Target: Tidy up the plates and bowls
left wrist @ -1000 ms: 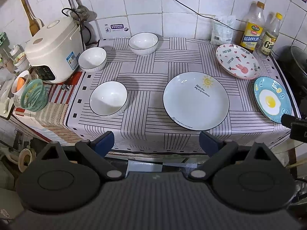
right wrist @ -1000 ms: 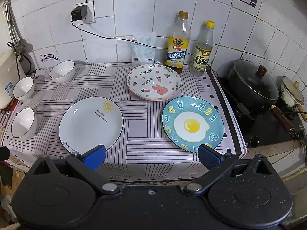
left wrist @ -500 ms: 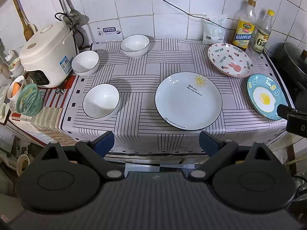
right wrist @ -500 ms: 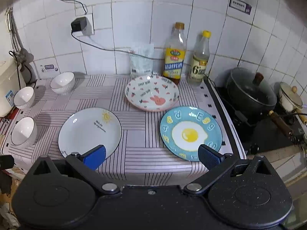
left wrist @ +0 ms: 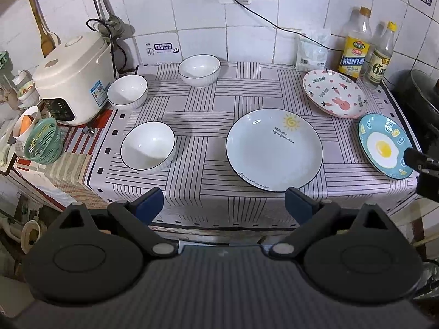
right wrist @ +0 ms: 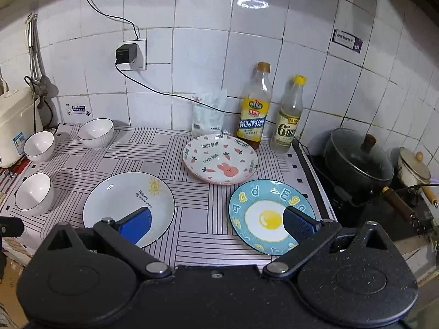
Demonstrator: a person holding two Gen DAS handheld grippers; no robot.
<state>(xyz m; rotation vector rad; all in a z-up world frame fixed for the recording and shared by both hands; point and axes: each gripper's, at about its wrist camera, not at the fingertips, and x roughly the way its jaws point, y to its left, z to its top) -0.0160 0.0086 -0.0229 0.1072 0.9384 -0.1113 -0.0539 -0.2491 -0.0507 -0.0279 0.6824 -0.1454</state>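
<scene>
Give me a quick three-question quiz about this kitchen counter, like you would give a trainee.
1. How many white bowls stand on the cloth?
2. True or false: the egg plate is stacked on the rabbit plate.
3. Which plate lies nearest the bowls: A sun plate, B egg plate, C rabbit plate?

Key
1. Three, none nested.
2. False; they lie side by side.
3. A.

Both the left gripper and the right gripper are open and hold nothing.
</scene>
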